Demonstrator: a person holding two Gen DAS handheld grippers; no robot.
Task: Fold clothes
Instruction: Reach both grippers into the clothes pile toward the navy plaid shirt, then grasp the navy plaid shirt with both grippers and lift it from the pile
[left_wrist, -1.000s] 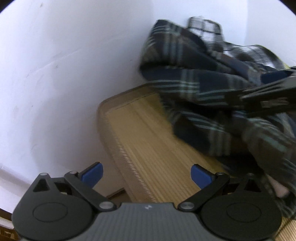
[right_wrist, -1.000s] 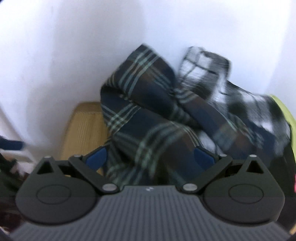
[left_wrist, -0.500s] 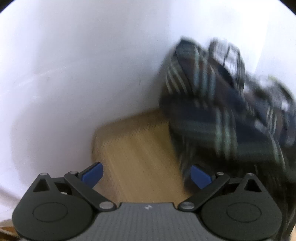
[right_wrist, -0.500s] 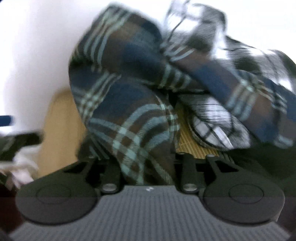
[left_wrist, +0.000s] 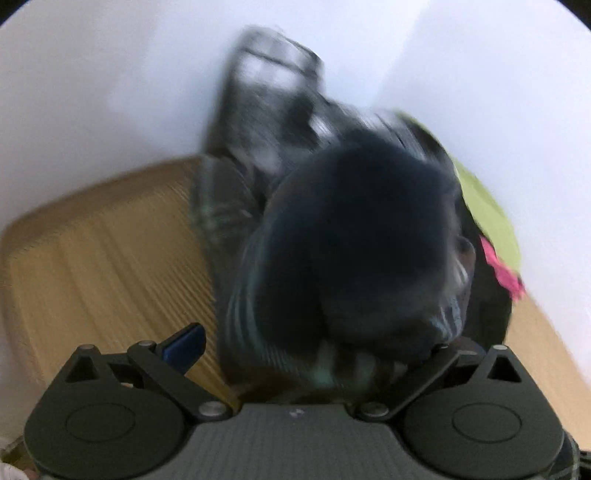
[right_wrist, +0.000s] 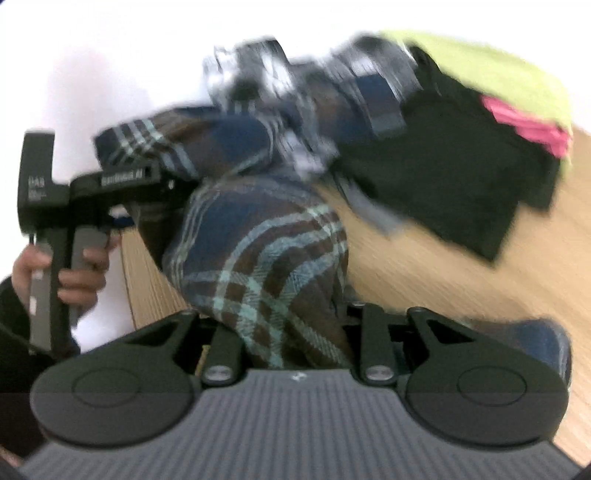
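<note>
A navy, brown and pale-blue plaid shirt (right_wrist: 266, 251) hangs bunched over a straw mat (right_wrist: 443, 266). My right gripper (right_wrist: 291, 332) is shut on a fold of it, which covers the fingertips. In the left wrist view the same shirt (left_wrist: 351, 258) fills the space between my left gripper's jaws (left_wrist: 306, 350). The left blue pad (left_wrist: 184, 345) stands wide of the cloth and the right pad is hidden. The left gripper also shows at the left of the right wrist view (right_wrist: 122, 181), held by a hand against the shirt.
A pile of clothes lies at the back right on the mat: a black garment (right_wrist: 461, 177), a lime-green one (right_wrist: 498, 74) and a pink one (right_wrist: 524, 125). A black-and-white plaid piece (left_wrist: 273, 81) leans on the white walls (left_wrist: 110, 92) that meet in a corner behind.
My right gripper closed on the plaid shirt and lifted it. My left gripper moved right, and the shirt now sits between its jaws.
</note>
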